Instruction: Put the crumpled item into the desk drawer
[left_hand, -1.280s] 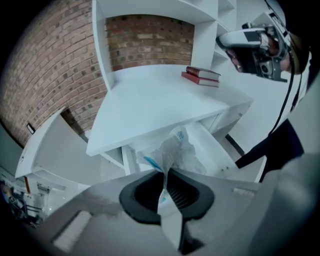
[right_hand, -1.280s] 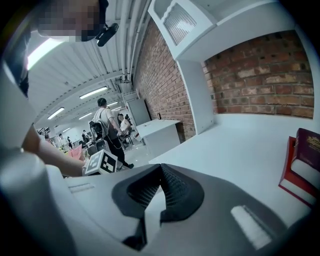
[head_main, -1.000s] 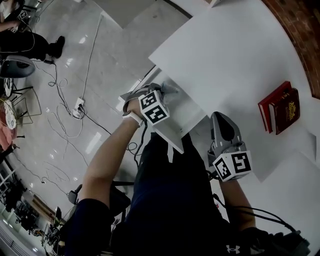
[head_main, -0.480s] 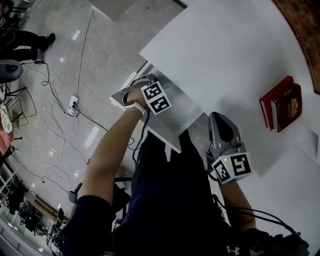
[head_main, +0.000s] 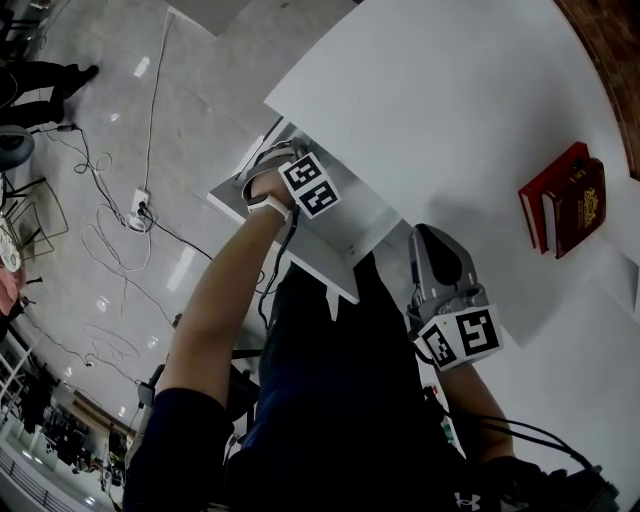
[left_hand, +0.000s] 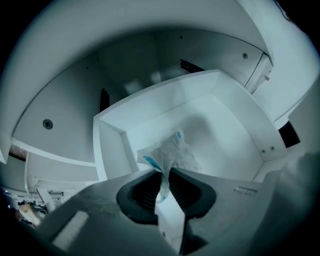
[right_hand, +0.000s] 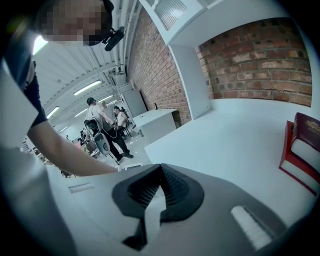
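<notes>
The white desk drawer (head_main: 345, 225) stands pulled out from the white desk (head_main: 450, 90). My left gripper (head_main: 272, 165) reaches down into it. In the left gripper view the crumpled item (left_hand: 171, 149), a white wrapper with blue marks, sticks out from the left gripper (left_hand: 164, 173) above the drawer's floor (left_hand: 220, 130). Its jaws are opening, with a thin strip of the wrapper still caught between the pads. My right gripper (head_main: 437, 238) hovers at the desk's front edge, shut with nothing in it (right_hand: 160, 168).
Two red books (head_main: 562, 200) lie stacked on the desk at the right, seen also in the right gripper view as red books (right_hand: 302, 150). Cables and a power strip (head_main: 140, 205) trail over the floor at the left. A brick wall (right_hand: 260, 65) backs the desk.
My left gripper has moved a little up and left, deeper over the open drawer, still carrying the wrapper. The right gripper has stayed in place.
</notes>
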